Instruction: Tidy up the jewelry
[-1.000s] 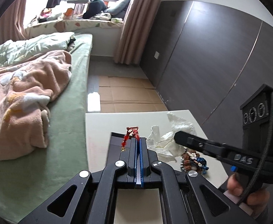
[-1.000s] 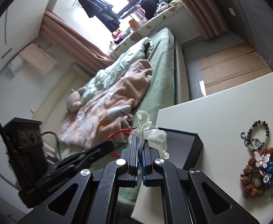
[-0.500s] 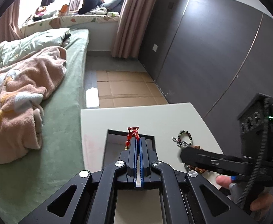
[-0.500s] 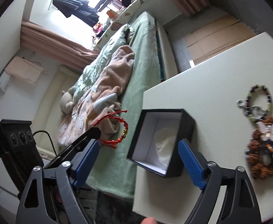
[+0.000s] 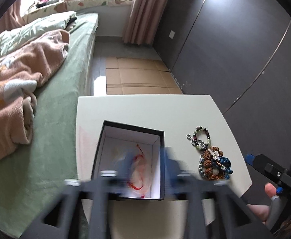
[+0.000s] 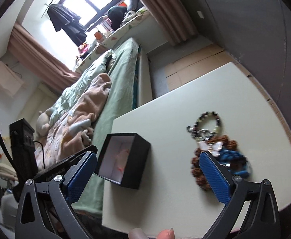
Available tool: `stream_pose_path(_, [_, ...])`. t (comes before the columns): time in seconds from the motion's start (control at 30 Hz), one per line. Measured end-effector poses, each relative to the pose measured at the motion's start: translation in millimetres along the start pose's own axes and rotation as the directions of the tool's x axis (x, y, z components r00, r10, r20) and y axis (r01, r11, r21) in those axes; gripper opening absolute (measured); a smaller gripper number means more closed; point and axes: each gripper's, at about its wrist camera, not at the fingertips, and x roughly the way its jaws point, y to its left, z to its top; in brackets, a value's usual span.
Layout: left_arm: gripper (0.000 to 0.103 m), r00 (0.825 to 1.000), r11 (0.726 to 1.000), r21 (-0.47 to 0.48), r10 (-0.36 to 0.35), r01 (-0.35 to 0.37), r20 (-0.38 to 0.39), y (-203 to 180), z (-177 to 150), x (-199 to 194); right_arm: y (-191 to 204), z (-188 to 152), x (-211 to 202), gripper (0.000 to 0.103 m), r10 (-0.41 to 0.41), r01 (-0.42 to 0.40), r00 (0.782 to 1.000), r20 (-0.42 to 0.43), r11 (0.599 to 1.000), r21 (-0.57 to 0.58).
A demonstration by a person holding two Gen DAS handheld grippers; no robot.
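A black open box (image 5: 131, 159) with a white lining stands on the white table (image 5: 145, 111). A red string bracelet (image 5: 138, 171) lies inside it on white tissue. My left gripper (image 5: 145, 163) is open and blurred just above the box. My right gripper (image 6: 147, 177) is open and empty, between the box (image 6: 125, 161) and a pile of jewelry (image 6: 215, 151). The pile (image 5: 211, 159) holds a dark bead bracelet, brown beads, a blue cord piece and a white butterfly.
A bed (image 5: 45, 103) with a green sheet and a pink blanket runs along the table's left side. Cardboard sheets (image 5: 137, 75) cover the floor beyond the table. A dark wall panel (image 5: 235, 49) stands at the right.
My left gripper has opened and the red bracelet has dropped into the box. My right gripper let go of the tissue earlier and has moved toward the jewelry pile.
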Motion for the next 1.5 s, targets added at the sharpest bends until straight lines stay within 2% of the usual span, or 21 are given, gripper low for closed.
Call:
stream_pose_path(0.03, [0.087,1.0,1.0,-0.002,0.0,0.0,0.012,-1.5,-1.1,-1.6,-3.0,-0.8,-3.7,0.103,-0.011,0.011,1.0,0.012,1.0,-0.006])
stream_pose_path(0.07, [0.089,1.0,1.0,-0.001,0.001,-0.001,0.031,-3.4,-2.2,-4.6,-5.0,-1.4,-6.2,0.103,-0.022,0.022,1.0,0.021,1.0,-0.011])
stream_pose_path(0.3, [0.089,0.999,1.0,0.021,-0.015,0.014,0.048,-19.2,-3.0,-18.9,-23.5,-5.6,-29.5,0.103,-0.021,0.022,0.998,0.061,1.0,-0.021])
stream_pose_path(0.47, [0.089,0.998,0.999,0.036,-0.037,0.035,0.053,-34.5,-4.5,-26.7,-41.1,-4.1,-49.2,0.103,-0.046,0.043,0.998,0.048,0.997,0.064])
stream_pose_path(0.57, [0.089,0.997,0.998,0.044,-0.054,0.052,0.055,-47.8,-5.9,-29.5,-44.1,-1.6,-60.4,0.103,-0.13,0.128,0.991,0.027,0.989,0.078])
stream_pose_path(0.7, [0.089,0.997,0.995,0.067,-0.073,0.07,0.039,-66.7,-7.9,-25.5,-63.1,-3.7,-68.1,0.103,-0.08,0.072,0.995,0.068,0.992,0.106])
stream_pose_path(0.77, [0.089,0.997,0.994,0.086,-0.07,0.067,0.027,-78.9,-9.7,-20.4,-75.0,-6.2,-68.6,0.103,-0.081,0.072,0.995,0.051,0.986,0.153])
stream_pose_path(0.97, [0.089,0.993,0.984,0.13,-0.12,0.121,-0.019,-108.4,-14.9,6.2,-96.1,-8.4,-71.1,0.103,-0.09,0.068,0.993,0.078,0.966,0.248])
stream_pose_path(1.07, [0.083,0.989,0.979,0.139,-0.146,0.149,-0.035,-118.6,-17.9,20.5,-106.4,-10.1,-70.4,0.103,-0.104,0.079,0.992,0.073,0.954,0.29])
stream_pose_path(1.13, [0.07,0.985,0.977,0.132,-0.16,0.168,-0.065,-122.9,-17.5,31.8,-113.6,-9.8,-67.2,0.103,-0.095,0.072,0.994,0.058,0.946,0.315])
stream_pose_path(1.2, [0.062,0.984,0.979,0.122,-0.155,0.165,-0.093,-126.3,-17.7,43.8,-120.5,-11.0,-62.3,0.102,-0.08,0.064,0.996,0.034,0.939,0.337])
stream_pose_path(1.33, [0.061,0.984,0.979,0.133,-0.138,0.153,-0.116,-135.7,-15.8,64.6,-140.5,-14.5,-59.6,0.102,-0.041,0.029,0.999,0.021,0.908,0.417])
stream_pose_path(1.5, [0.061,0.987,0.97,0.212,-0.089,0.116,-0.133,-154.9,-19.6,85.7,-159.2,-18.5,-58.5,0.102,-0.018,0.007,1.0,0.018,0.877,0.481])
